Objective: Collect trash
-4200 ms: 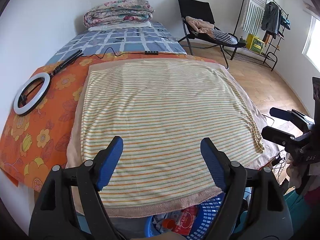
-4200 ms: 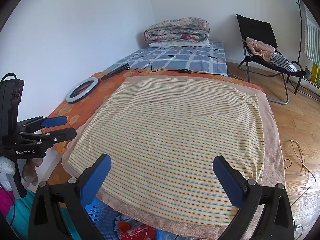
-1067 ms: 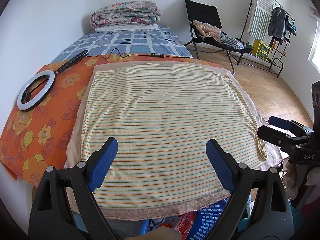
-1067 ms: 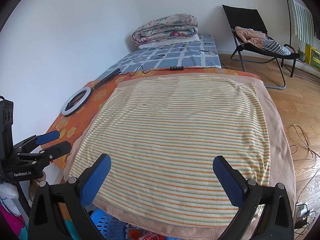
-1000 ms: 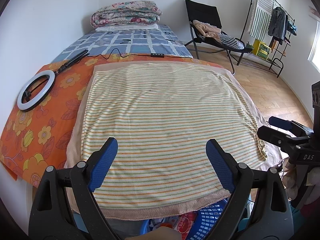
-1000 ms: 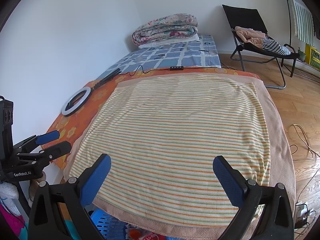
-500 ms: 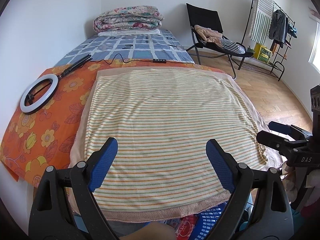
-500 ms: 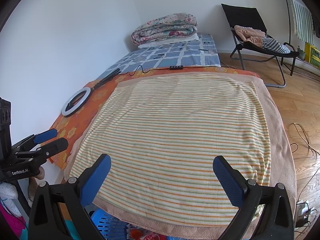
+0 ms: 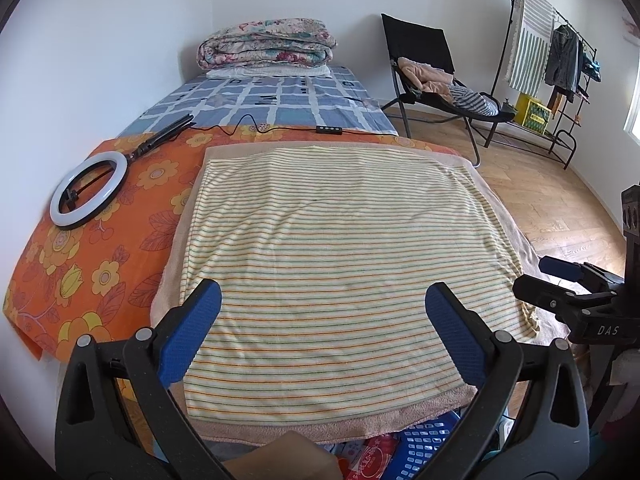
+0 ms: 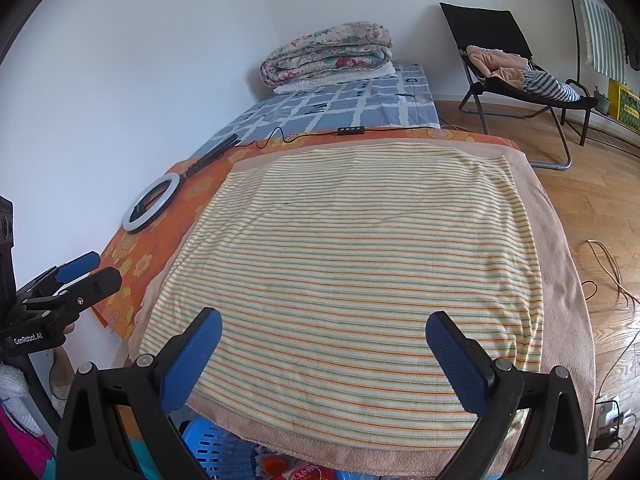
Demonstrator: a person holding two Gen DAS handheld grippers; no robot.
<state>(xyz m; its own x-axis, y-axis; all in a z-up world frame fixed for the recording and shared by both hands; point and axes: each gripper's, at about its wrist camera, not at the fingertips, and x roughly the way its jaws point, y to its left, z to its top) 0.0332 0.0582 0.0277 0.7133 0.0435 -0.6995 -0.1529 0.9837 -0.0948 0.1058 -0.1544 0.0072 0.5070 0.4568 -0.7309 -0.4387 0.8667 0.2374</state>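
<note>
From the left wrist view, the left gripper hangs over the near part of the striped towel, and its blue fingers are spreading wider apart with nothing between them. No trash lies on the towel that I can see. The trash looks to be down low, under the near edge of the bed: a red wrapper sits in a blue basket, and the towel's edge partly hides them. I think the job is only getting started, and the next move is to dip down past the bed edge to reach that wrapper. The right gripper is off to the right side, well apart, so there is room. A ring light lies far off on the orange flowered sheet. From the right wrist view, the right gripper is wide open and empty too, over the same towel. The blue basket and red wrapper peek out below the bed edge. The left gripper sits at the left, clear of the way. The wood floor on the right is open, with some cables lying on it.
</note>
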